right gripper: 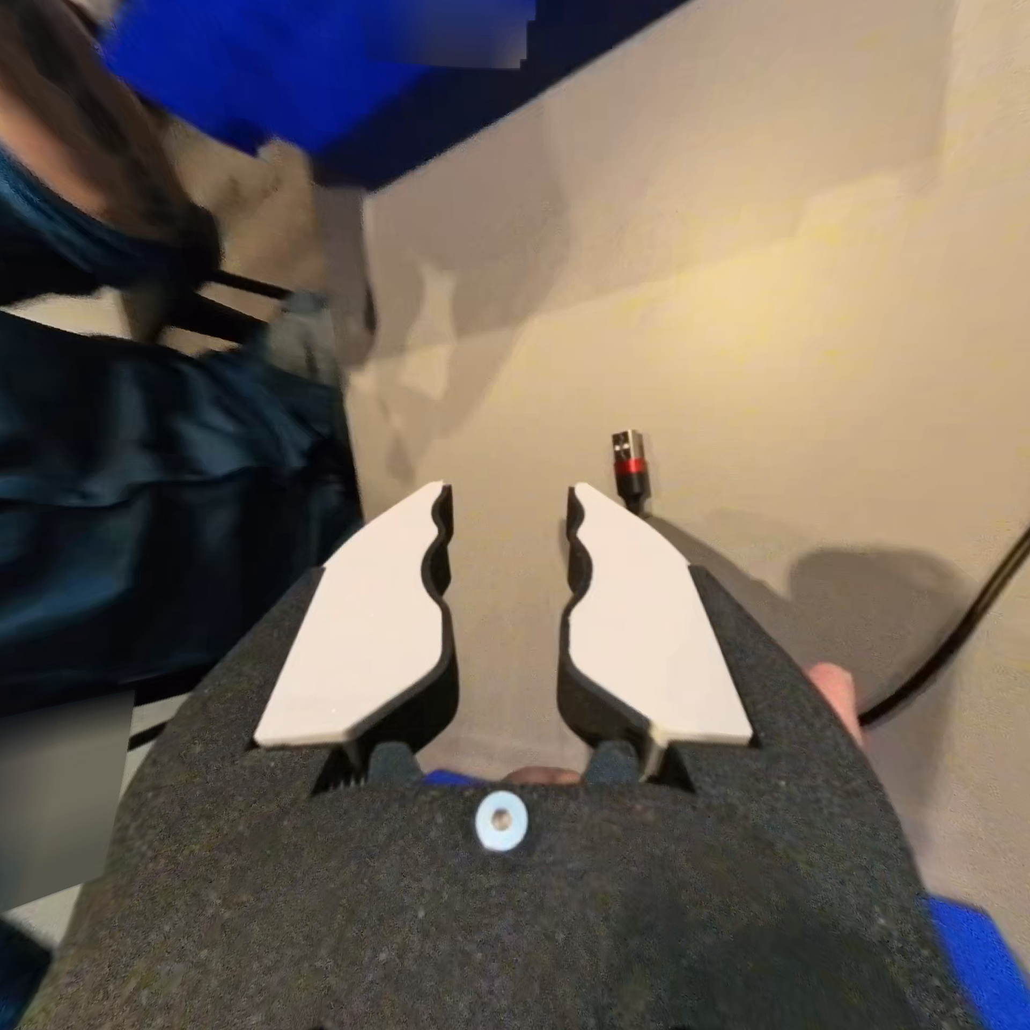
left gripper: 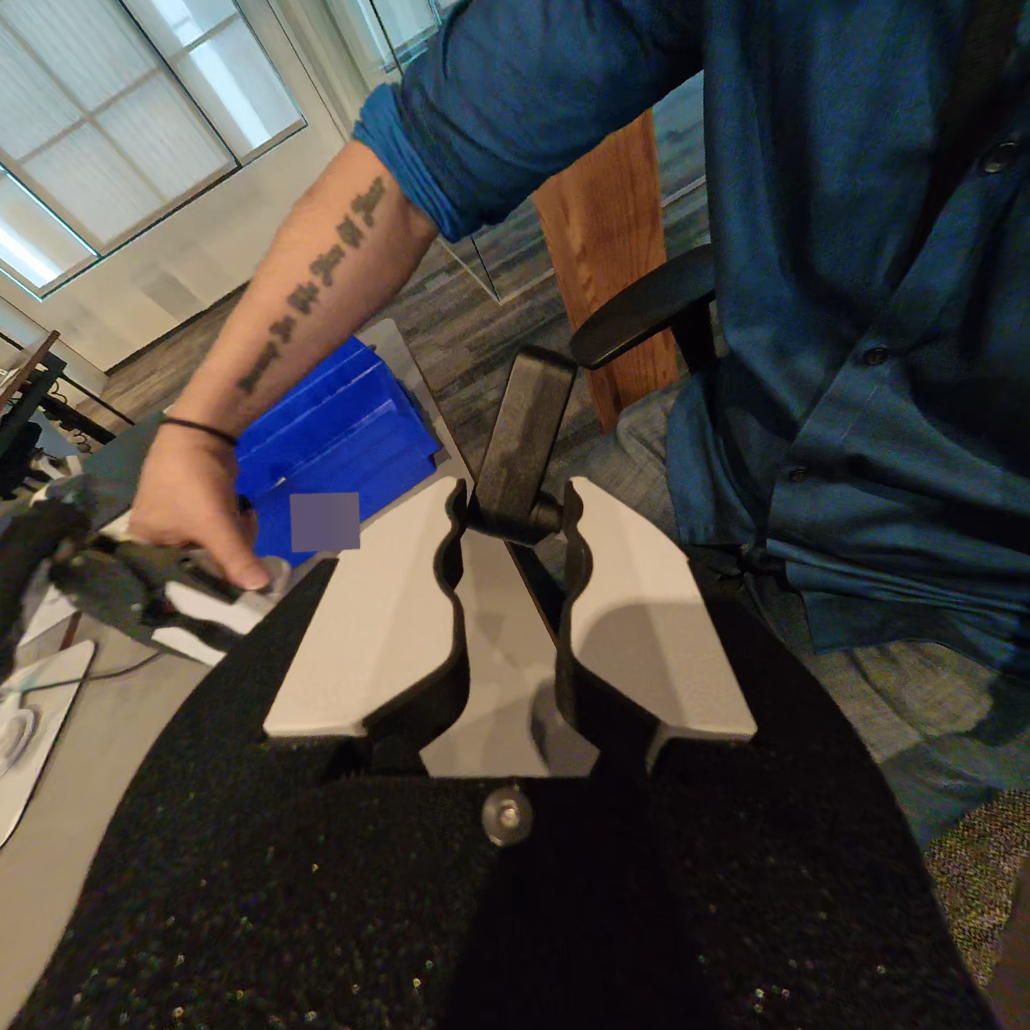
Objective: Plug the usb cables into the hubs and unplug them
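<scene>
In the left wrist view my left gripper (left gripper: 513, 504) is closed around the lower end of a dark grey USB hub (left gripper: 524, 429). The hub sticks up and away past the fingertips, above the table's edge. In the right wrist view my right gripper (right gripper: 510, 496) is open and empty, just above the beige table (right gripper: 724, 278). A USB plug with a red ring (right gripper: 628, 457) lies on the table just right of the right fingertip. Its black cable (right gripper: 947, 630) runs off to the right. The right gripper also shows at the far left of the left wrist view (left gripper: 83, 563), held by a hand.
Blue plastic bins (left gripper: 340, 440) stand on the table beyond the left gripper and show blurred in the right wrist view (right gripper: 267, 72). The person's torso in a dark blue shirt (left gripper: 864, 390), a chair armrest (left gripper: 641, 329) and a wooden post (left gripper: 607, 251) are close by.
</scene>
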Tool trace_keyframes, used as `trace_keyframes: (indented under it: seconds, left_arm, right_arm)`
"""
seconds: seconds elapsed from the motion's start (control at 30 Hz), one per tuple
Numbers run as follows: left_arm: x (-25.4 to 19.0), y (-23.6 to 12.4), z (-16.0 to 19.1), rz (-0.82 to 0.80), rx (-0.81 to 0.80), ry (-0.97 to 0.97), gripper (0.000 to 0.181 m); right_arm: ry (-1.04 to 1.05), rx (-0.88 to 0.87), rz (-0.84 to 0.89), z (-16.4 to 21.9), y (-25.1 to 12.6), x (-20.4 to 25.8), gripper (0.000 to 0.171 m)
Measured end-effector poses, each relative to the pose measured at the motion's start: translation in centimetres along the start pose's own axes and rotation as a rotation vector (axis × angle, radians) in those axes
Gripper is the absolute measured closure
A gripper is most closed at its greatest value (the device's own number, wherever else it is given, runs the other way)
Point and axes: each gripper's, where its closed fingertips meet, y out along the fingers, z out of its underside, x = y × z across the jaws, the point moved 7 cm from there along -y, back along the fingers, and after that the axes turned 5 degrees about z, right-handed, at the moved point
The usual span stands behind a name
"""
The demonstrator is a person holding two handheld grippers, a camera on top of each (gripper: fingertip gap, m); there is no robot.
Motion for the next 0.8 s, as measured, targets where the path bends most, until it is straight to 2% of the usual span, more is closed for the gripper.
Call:
trace_keyframes:
  seconds: [0.17,0.27,0.4,0.53,0.63,0.8]
  left_arm:
    - [0.1,0.1,0.3,0.008,0.001,-0.012,0.149]
    - [0.2,0.2,0.6,0.018,-0.003,-0.02,0.149]
    - [0.4,0.5,1.1,0.034,-0.006,-0.032,0.149]
    - [0.7,0.9,1.5,0.042,0.003,-0.04,0.149]
    - [0.8,1.0,1.8,0.04,0.013,-0.047,0.149]
    - [0.9,1.2,1.8,0.043,0.011,-0.049,0.149]
  right_arm:
    - [0.062,0.131,-0.127,0.0,0.6,-3.5,0.132]
    - [0.032,0.223,-0.105,0.1,2.4,-4.3,0.13]
    - [0.006,0.247,-0.076,0.0,3.8,-5.0,0.13]
    - [-0.011,0.224,-0.099,-0.2,4.4,-4.8,0.137]
    - [-0.051,0.311,-0.044,0.6,5.0,-4.3,0.163]
    - [-0.08,0.3,-0.024,0.7,5.4,-3.5,0.163]
